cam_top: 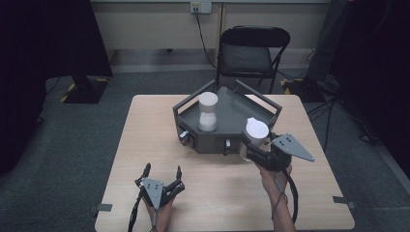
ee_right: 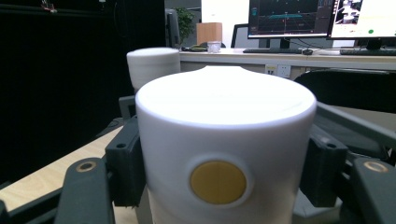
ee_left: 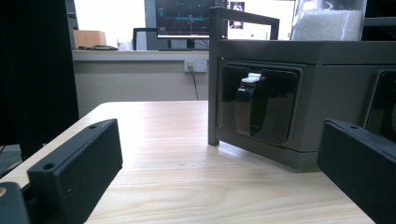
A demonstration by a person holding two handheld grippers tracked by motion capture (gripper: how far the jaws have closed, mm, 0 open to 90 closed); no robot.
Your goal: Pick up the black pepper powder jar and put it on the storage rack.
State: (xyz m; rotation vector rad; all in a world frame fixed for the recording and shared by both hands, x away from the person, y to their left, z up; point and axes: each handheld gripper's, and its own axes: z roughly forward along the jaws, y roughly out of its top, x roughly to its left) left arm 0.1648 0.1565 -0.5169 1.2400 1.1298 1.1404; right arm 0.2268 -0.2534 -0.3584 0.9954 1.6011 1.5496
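Note:
A dark grey hexagonal tray (cam_top: 254, 104) stands at the table's far middle, with a white hourglass-shaped container (cam_top: 208, 112) upright inside it. My right gripper (cam_top: 252, 145) is shut on a second white cylindrical container (cam_top: 256, 130), lifted off the table at the tray's front right corner. In the right gripper view this white container (ee_right: 224, 154) shows a yellow round disc (ee_right: 218, 182) on its side, and the black pads (ee_right: 125, 163) press on both flanks. My left gripper (cam_top: 162, 170) rests near the table's front edge, open with nothing between its fingers, facing the tray's front wall (ee_left: 303, 107).
The tray's front wall carries black clip latches (ee_left: 250, 109) in recesses. A folding chair (cam_top: 251, 53) stands behind the table. Bare wooden tabletop (cam_top: 145, 130) lies to the left of the tray and in front of it.

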